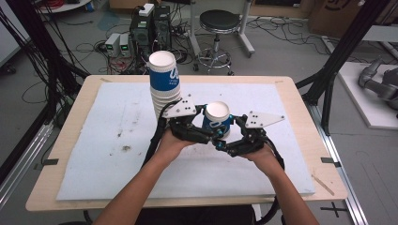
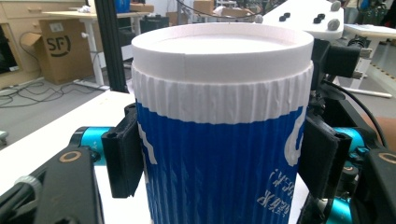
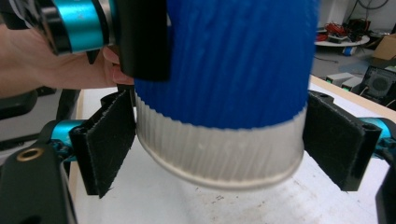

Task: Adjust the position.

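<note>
A blue and white ribbed paper cup is held just above the white mat between both grippers. In the left gripper view the cup stands upright between the two black jaws, which press on its blue band, so my left gripper is shut on it. My left gripper comes at the cup from the left. In the right gripper view the cup's white base hangs slightly tilted over the mat. My right gripper has a pad touching each side of it. My right gripper comes from the right.
A tall stack of the same cups stands just behind the left gripper. The white mat covers most of the wooden table. Beyond the far edge are a stool, computer boxes and floor cables.
</note>
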`<state>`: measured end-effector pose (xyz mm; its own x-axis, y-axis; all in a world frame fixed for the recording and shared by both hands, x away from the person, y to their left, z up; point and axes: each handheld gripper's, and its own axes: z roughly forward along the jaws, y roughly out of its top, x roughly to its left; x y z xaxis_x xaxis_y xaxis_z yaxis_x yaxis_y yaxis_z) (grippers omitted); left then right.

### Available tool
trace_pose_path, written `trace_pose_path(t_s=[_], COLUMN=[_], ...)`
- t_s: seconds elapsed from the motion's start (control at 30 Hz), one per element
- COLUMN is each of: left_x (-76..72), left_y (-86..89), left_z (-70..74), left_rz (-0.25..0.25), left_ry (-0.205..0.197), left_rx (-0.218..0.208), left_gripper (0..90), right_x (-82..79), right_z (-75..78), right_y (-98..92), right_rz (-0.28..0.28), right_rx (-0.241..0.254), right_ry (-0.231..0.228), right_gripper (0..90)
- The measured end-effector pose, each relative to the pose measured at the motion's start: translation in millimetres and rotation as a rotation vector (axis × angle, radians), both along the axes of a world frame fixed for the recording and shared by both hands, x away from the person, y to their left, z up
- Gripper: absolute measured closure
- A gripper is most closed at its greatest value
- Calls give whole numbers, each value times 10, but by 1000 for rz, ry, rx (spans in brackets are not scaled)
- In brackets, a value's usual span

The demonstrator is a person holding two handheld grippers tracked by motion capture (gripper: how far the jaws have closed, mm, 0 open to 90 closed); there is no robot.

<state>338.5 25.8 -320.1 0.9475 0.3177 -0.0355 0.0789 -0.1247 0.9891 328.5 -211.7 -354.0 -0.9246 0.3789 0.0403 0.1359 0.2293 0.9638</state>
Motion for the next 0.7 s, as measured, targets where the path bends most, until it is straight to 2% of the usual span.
trace_pose_path(t_s=[0.1,0.13,0.17,0.23,0.27,0.3,0.33,0.37,0.4,0.47,0.5,0.57,0.63,0.7], left_x=[6,7,6,5,6,14,18,22,31,54,66,86,95,83], left_y=[11,8,1,-13,-16,-7,7,21,36,57,71,90,97,99], left_z=[-4,-5,-1,21,40,62,85,109,127,136,137,132,123,110], left_rz=[-8,-13,-16,-23,-14,-16,-18,-18,-25,-54,-75,-89,-95,-82], left_ry=[7,8,9,4,3,1,1,-1,-2,22,40,64,82,73], left_rx=[12,18,27,57,71,82,83,82,88,106,106,98,78,46], left_gripper=[273,254,254,227,171,171,170,171,171,190,247,265,277,283], right_x=[0,-10,-10,-19,-28,-28,-36,-47,-47,-52,-53,-55,-46,-33], right_z=[9,24,24,40,53,53,62,75,75,79,82,75,54,31], right_y=[-8,-18,-18,-32,-37,-37,-42,-49,-49,-60,-65,-73,-81,-90], right_rz=[8,16,16,27,35,35,35,36,36,52,61,66,77,57], right_rx=[-19,-50,-50,-79,-100,-100,-125,-181,-181,-192,-189,-192,-155,-104], right_ry=[-7,-14,-14,-22,-32,-32,-46,-67,-67,-67,-64,-66,-29,-1], right_gripper=[200,232,232,250,250,251,250,250,249,249,249,226,169,153])
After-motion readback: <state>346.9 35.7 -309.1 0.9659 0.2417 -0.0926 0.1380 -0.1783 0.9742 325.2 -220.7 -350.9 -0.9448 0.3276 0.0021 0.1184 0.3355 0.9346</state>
